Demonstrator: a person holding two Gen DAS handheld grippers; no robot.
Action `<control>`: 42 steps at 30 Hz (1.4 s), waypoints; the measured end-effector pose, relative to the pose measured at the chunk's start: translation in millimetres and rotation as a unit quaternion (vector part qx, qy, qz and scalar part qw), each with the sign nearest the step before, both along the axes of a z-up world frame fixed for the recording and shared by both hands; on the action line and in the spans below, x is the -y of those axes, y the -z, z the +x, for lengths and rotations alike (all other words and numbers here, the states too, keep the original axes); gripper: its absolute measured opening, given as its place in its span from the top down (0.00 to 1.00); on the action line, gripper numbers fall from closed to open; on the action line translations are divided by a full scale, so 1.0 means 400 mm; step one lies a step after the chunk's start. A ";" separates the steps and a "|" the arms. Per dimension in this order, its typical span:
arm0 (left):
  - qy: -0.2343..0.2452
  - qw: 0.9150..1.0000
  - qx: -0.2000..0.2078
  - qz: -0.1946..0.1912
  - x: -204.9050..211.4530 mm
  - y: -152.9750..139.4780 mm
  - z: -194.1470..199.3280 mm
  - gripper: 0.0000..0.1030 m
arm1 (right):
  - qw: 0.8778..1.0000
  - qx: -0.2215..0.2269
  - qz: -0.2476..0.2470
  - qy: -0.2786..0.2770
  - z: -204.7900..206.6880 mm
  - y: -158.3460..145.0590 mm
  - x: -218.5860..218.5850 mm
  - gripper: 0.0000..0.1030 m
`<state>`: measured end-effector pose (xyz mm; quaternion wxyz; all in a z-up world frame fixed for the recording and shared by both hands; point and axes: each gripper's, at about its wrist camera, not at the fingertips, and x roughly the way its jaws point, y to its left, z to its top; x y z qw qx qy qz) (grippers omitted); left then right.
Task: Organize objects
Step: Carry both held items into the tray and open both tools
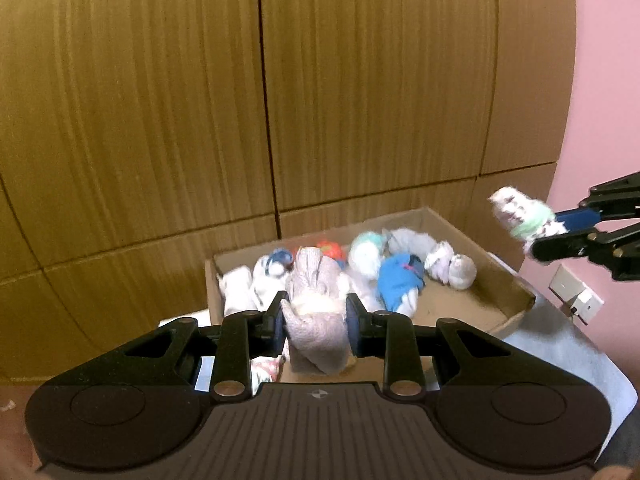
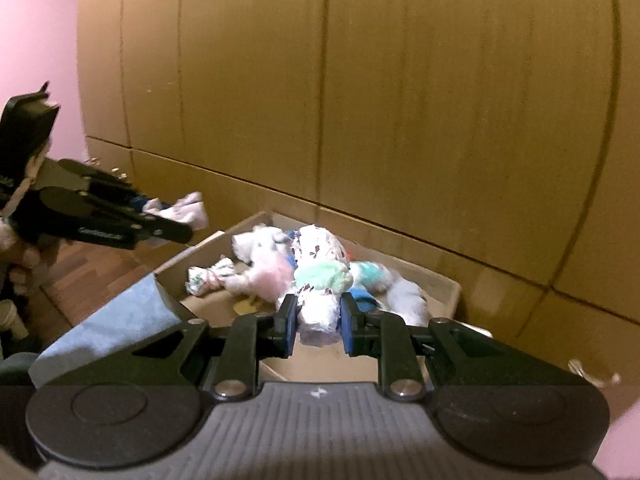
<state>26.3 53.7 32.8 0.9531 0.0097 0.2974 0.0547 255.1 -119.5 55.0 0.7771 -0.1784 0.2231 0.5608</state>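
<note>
Left gripper (image 1: 316, 322): clamped on grey sock bundle (image 1: 316, 300) | Right gripper (image 2: 319, 322): clamped on floral sock bundle (image 2: 320, 276) | Advice: keep both grips firm, clear of cardboard box (image 1: 516, 292) below fingers.

The left gripper (image 1: 315, 322) is matt black plastic with small dull metal pivot pins, and its ribbed grey body looks like moulded plastic. It clamps a beige sock bundle (image 1: 316, 312) of soft ribbed knit cloth. The right gripper (image 2: 318, 322) is the same matt black plastic with blue pads; the white patterned sock bundle (image 2: 318, 280) in it is thin cloth banded with fuzzy mint-green knit. The cardboard box (image 1: 508, 280) is plain brown, matt and slightly rough at its cut edges. The wardrobe doors (image 1: 160, 100) show a satin wood-grain veneer. A pale blue cloth (image 2: 116, 320) looks soft and matt. The pink wall (image 1: 600, 80) is smooth paint.
</note>
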 end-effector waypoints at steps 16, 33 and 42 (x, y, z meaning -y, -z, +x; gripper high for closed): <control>0.014 0.999 -0.026 0.019 -0.012 0.087 0.077 0.66 | 0.998 -0.011 -0.030 -0.054 -0.007 0.044 -0.160 0.81; 0.038 0.994 -0.093 -0.034 -0.065 0.182 0.113 0.66 | 0.993 -0.038 -0.082 -0.082 0.029 0.143 -0.255 0.81; 0.034 0.993 -0.112 -0.009 -0.072 0.223 0.141 0.66 | 0.987 -0.051 -0.109 -0.103 0.027 0.203 -0.322 0.81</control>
